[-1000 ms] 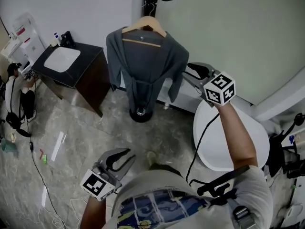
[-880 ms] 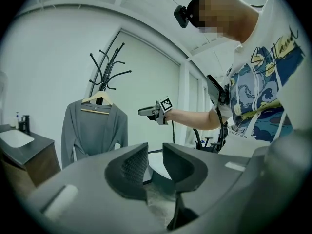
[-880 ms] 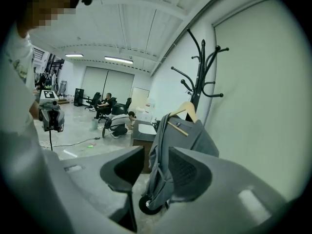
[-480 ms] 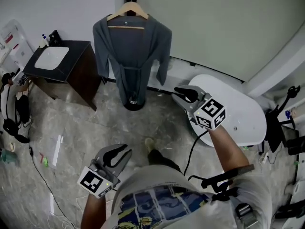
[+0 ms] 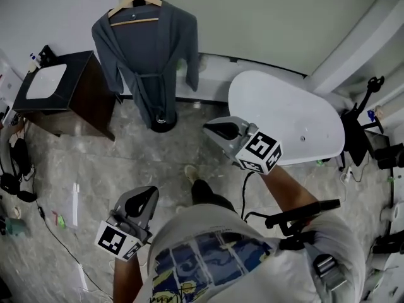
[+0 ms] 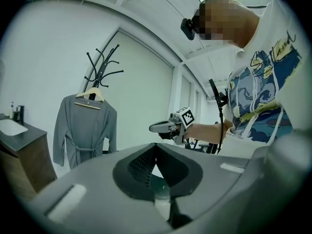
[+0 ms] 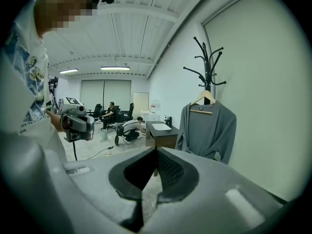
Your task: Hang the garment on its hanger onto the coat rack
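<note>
A grey robe [image 5: 148,55] hangs on a wooden hanger [image 5: 134,4] from the black coat rack [image 6: 100,69], whose round base [image 5: 163,125] stands on the floor by the wall. My right gripper [image 5: 210,129] floats well short of the robe, over the floor, jaws shut with nothing between them. My left gripper [image 5: 150,193] is low by my body, also shut and empty. In the right gripper view the robe [image 7: 208,130] hangs to the right of the closed jaws [image 7: 156,150]. In the left gripper view, the robe [image 6: 85,130] shows at the left.
A dark cabinet with a white basin [image 5: 50,87] stands left of the rack. A white oval table [image 5: 297,115] is to the right, with a black stand [image 5: 361,128] beyond it. Cables and small items lie on the marble floor [image 5: 38,213]. People [image 7: 111,112] sit far off.
My right gripper has drawn back from beside the robe toward my body, and its jaws have closed. I have backed away from the rack. The left gripper has barely moved.
</note>
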Tool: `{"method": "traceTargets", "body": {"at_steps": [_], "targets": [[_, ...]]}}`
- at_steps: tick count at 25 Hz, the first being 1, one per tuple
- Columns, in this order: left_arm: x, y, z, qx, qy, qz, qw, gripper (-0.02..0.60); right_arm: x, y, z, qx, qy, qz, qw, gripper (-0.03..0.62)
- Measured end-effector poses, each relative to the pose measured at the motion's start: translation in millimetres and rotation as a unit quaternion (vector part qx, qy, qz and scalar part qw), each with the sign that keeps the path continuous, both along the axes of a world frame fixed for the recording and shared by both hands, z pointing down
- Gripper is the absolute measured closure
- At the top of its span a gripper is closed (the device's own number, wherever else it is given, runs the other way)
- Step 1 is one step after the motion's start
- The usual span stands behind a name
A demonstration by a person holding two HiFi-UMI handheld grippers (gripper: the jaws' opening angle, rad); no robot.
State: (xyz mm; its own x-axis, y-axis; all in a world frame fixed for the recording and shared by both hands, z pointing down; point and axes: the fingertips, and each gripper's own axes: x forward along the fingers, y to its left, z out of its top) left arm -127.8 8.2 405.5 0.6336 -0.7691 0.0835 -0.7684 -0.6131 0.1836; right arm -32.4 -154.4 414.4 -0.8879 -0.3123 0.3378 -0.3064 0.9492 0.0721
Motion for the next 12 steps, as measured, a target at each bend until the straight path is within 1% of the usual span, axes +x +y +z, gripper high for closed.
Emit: {"method": "traceTargets", "body": {"at_steps": [3, 12], "targets": [[1, 3, 1, -0.002, -0.001, 0.005, 1.0, 0.581, -6, 14, 2, -0.007, -0.001, -0.01, 1.0, 0.591], [1, 10, 9, -0.014, -0.016, 0.012, 0.9997, 0.581, -23, 58, 4, -0.002, 0.012, -0.056, 0.998, 0.591]]}}
